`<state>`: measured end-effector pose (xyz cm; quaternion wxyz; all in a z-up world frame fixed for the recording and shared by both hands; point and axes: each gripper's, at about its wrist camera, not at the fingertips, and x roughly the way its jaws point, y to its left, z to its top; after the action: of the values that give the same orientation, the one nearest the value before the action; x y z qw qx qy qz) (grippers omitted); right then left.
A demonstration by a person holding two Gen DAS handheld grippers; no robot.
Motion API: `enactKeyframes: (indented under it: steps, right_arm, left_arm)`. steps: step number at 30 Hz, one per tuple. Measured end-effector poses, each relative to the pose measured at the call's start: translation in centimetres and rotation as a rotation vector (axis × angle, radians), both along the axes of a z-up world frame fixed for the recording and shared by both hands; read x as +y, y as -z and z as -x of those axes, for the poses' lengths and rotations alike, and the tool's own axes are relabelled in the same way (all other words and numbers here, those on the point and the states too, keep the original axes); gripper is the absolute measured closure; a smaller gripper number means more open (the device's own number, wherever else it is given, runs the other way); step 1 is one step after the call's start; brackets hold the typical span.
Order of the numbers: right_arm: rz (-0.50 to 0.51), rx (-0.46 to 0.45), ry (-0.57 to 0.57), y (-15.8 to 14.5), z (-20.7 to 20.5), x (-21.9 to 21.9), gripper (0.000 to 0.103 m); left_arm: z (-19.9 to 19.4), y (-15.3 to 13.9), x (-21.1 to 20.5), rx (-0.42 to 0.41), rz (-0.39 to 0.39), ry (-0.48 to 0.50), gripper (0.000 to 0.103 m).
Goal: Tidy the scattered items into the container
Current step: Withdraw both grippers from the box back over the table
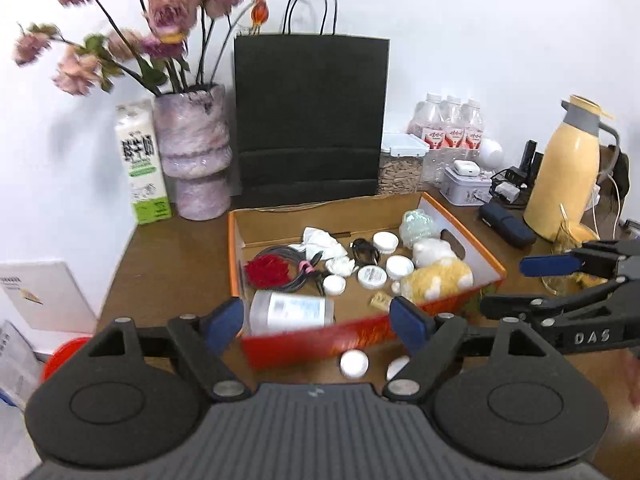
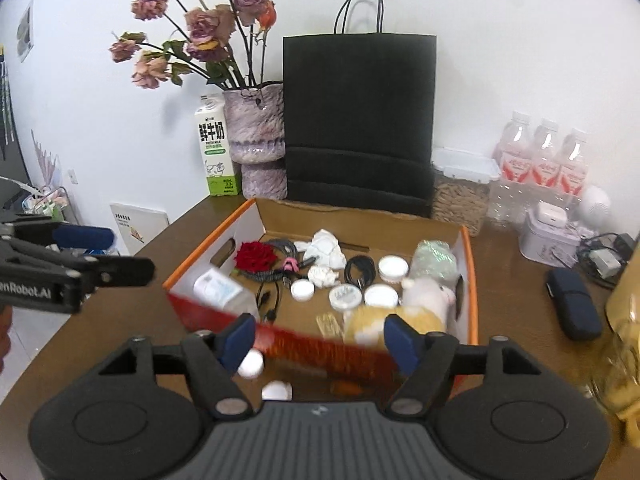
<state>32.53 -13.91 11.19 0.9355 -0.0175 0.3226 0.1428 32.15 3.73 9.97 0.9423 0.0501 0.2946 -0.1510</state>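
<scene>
- Orange-rimmed cardboard box (image 1: 460,220) sits in the middle of the brown wooden table (image 1: 168,256), right in front of a black paper bag (image 1: 310,120), and it's already pretty full.
- Inside it I can see a yellow-and-white plush toy (image 1: 438,280), a red fabric rose (image 1: 266,272), coiled black cables (image 1: 288,258), crumpled white tissue (image 1: 322,240), a clear plastic bottle lying on its side (image 1: 290,312) and several small white round jars (image 1: 372,276).
- Left gripper (image 1: 318,320) hangs above the near wall of the box with its blue pads spread wide and nothing between them.
- Right gripper (image 2: 320,336) is the same deal: jaws apart, empty, hovering over the near edge on the plush toy side.
- So my read is that a drop-off is done and both hands are free, which puts us between pickups.
- Stuff still outside: two white round caps (image 2: 251,364) on the table just in front of the box, plus a small orange thing (image 2: 345,387) next to them that's too blurry to name.
- Next move is probably dipping one gripper down to the nearest white cap. It's low and flat, so the pads need to come in close to the tabletop and squeeze across its rim, without bumping the box wall right behind it.
- Whether the dark blue case (image 2: 574,304) over on the right counts as clutter, no idea.
</scene>
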Motion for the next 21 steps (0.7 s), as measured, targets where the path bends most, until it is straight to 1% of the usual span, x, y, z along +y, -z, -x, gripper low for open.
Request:
enactKeyframes:
  steps: [2, 3, 6, 7, 8, 9, 11, 14, 15, 16, 17, 18, 19, 20, 21]
  right_arm:
    - [-0.004, -0.013, -0.009, 0.3, 2.0, -0.4, 0.026]
    - [-0.010, -0.011, -0.015, 0.6, 3.0, -0.6, 0.026]
    - [-0.025, 0.000, -0.024, 1.5, 5.8, -1.1, 0.025]
    - [-0.025, 0.000, -0.016, 1.8, 6.8, -1.2, 0.025]
    - [-0.024, -0.005, -0.009, 2.1, 7.8, -1.3, 0.023]
    - [-0.017, -0.012, -0.005, 2.4, 8.8, -1.2, 0.022]
    - [-0.001, -0.028, 0.006, 3.0, 10.3, -1.0, 0.020]
    - [0.029, -0.056, 0.029, 4.1, 12.9, -0.4, 0.020]
    - [0.031, -0.067, 0.040, 4.5, 13.8, -0.2, 0.020]
    - [0.030, -0.078, 0.052, 5.0, 14.5, -0.2, 0.020]
    - [0.039, -0.100, 0.071, 5.5, 15.5, 0.0, 0.016]
    - [0.063, -0.131, 0.098, 6.1, 16.3, 0.3, 0.015]
    - [0.106, -0.179, 0.142, 7.0, 17.3, 0.6, 0.015]
    - [0.149, -0.212, 0.189, 7.8, 18.2, 0.9, 0.015]
    - [0.165, -0.214, 0.215, 8.6, 18.9, 1.1, 0.015]
  left_arm:
    - [2.7, 0.3, 0.1, -0.033, 0.016, 0.029, 0.018]
    - [4.1, 0.6, 0.1, -0.045, 0.027, 0.031, 0.017]
    - [7.8, 1.5, 0.3, -0.081, 0.058, 0.008, 0.014]
    - [8.9, 1.9, 0.4, -0.099, 0.062, -0.005, 0.013]
    - [10.0, 2.4, 0.4, -0.124, 0.057, -0.034, 0.008]
    - [10.9, 2.9, 0.4, -0.141, 0.046, -0.070, 0.006]
    - [12.2, 3.9, 0.4, -0.138, 0.027, -0.129, 0.006]
    - [14.5, 5.3, 0.5, -0.144, 0.026, -0.153, 0.006]
    - [15.5, 5.8, 0.5, -0.164, 0.029, -0.168, 0.006]
    - [16.7, 6.5, 0.5, -0.201, 0.033, -0.188, 0.006]
    - [17.6, 7.2, 0.6, -0.240, 0.038, -0.203, 0.003]
    - [18.6, 8.3, 0.5, -0.271, 0.038, -0.217, 0.002]
    - [19.3, 9.3, 0.4, -0.269, 0.029, -0.225, 0.002]
    - [19.7, 10.1, 0.2, -0.246, 0.024, -0.232, 0.002]
    - [20.1, 10.9, 0.2, -0.214, 0.032, -0.235, 0.002]
